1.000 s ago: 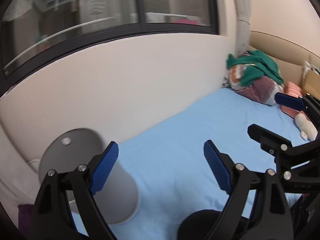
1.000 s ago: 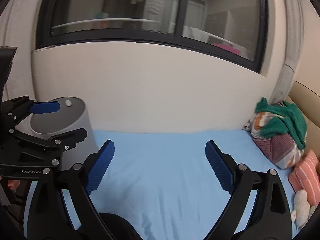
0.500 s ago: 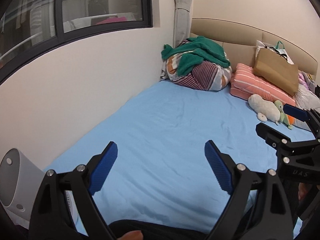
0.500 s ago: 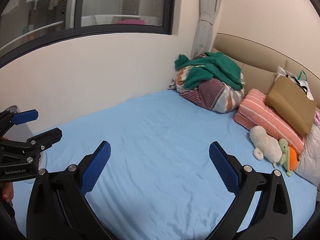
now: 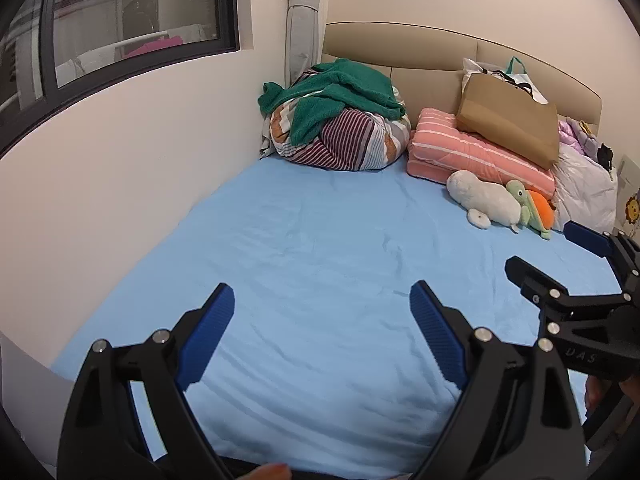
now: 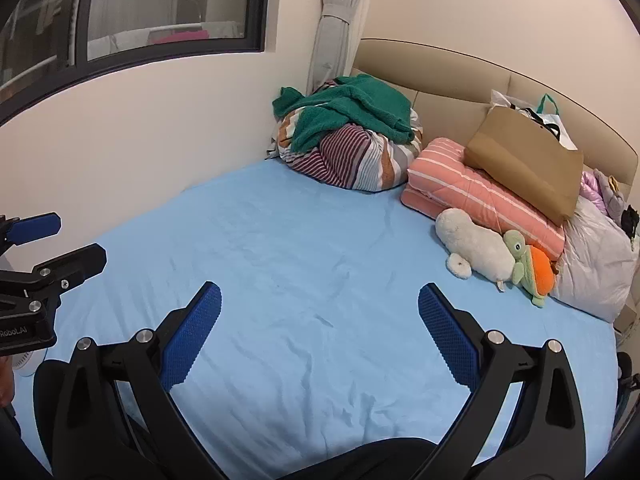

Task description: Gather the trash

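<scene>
Two grippers in view, one per hand. Left gripper [image 5: 322, 336]: fingers [image 5: 208, 336] spread wide, nothing between them, touching nothing; it hangs over the near part of the bed [image 5: 320, 248]. Right gripper [image 6: 320, 336]: fingers [image 6: 192, 332] likewise spread wide, empty, over the same sheet. Each gripper also shows at the edge of the other's view, fingers apart. Finger pads are blue and ribbed or knurled; bodies are black plastic with silver bolts.

No piece of trash can be made out on the sheet in either view; cannot tell where the task's item lies.

Count at the head of the bed:
- one bundle of striped bedding [image 6: 352, 160], rounded, in the corner by the wall
- one green fleece garment [image 6: 348, 108], fuzzy, draped on top of that bundle
- one pink striped folded quilt [image 6: 460, 188], just beside the bundle
- one brown paper bag [image 6: 524, 164], flat, lying on the quilt
- one white plastic bag [image 6: 556, 120] with green handle, behind the brown one
- one white plush toy [image 6: 472, 248] and one green-and-orange turtle plush [image 6: 528, 268], touching, in front of the quilt
- one pale puffy duvet [image 6: 596, 264] at the right edge

Sheet: light blue, softly wrinkled. Headboard [image 6: 440, 68]: beige, padded. One dark-framed window [image 6: 160, 8]; one grey curtain [image 6: 332, 20], tied.
</scene>
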`<state>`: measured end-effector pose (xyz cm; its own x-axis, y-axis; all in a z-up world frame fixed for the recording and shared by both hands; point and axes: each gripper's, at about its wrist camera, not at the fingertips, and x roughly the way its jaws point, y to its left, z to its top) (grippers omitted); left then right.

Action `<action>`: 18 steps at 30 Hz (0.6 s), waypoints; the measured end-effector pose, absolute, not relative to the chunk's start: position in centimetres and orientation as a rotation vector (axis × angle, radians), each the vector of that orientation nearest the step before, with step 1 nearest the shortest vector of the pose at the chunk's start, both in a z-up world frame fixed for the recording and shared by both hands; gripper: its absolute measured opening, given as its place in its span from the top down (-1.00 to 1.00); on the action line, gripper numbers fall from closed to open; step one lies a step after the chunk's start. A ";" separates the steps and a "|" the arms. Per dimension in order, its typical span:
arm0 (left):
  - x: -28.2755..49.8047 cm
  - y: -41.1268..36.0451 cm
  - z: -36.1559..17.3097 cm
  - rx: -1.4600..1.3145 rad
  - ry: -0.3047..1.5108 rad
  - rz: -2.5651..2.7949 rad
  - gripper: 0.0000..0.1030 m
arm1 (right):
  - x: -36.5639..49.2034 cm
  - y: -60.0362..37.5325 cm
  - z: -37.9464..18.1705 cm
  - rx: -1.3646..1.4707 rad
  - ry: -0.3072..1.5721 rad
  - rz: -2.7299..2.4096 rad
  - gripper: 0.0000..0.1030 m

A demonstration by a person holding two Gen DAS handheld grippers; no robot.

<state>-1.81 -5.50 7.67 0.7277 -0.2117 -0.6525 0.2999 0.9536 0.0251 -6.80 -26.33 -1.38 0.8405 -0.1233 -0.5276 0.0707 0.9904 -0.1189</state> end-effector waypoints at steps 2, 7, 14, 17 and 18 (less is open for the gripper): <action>-1.9 -5.7 7.6 0.140 0.706 -0.286 -0.73 | -6.9 -26.8 -1.4 -0.080 0.564 -0.110 -0.85; -2.0 -6.0 7.4 0.158 0.716 -0.286 -0.73 | -7.0 -27.1 -1.4 -0.067 0.566 -0.116 -0.85; -2.0 -6.4 7.4 0.159 0.725 -0.272 -0.73 | -7.2 -27.5 -1.1 -0.057 0.562 -0.112 -0.85; -2.1 -6.6 7.4 0.165 0.724 -0.268 -0.73 | -7.3 -27.7 -1.0 -0.053 0.560 -0.114 -0.85; -2.1 -6.7 7.4 0.164 0.725 -0.269 -0.73 | -7.4 -27.8 -0.9 -0.051 0.559 -0.115 -0.85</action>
